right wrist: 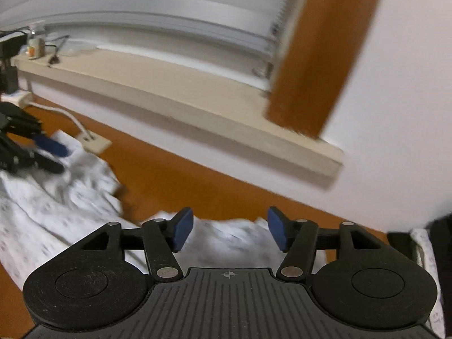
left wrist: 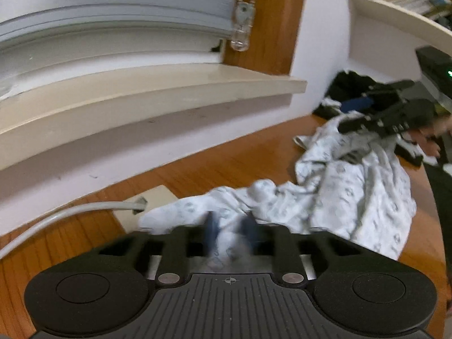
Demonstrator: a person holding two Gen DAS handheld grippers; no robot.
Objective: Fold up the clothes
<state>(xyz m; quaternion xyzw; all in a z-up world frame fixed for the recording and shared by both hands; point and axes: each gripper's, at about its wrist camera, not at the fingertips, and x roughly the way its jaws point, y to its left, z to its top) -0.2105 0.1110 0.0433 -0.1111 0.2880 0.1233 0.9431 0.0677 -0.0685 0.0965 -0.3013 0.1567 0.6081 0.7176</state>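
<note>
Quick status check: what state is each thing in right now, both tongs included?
Left tongs: shut on the white garment.
Right tongs: open, over the cloth's edge.
White garment: crumpled, unfolded, on the wooden table.
Dark clothes: heaped by the wall.

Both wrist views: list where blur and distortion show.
Left wrist view: the white printed garment and the right hand-held gripper smear with motion; the windowsill bows. Right wrist view: the wooden frame and sill streak; blue pads stay sharp.
</note>
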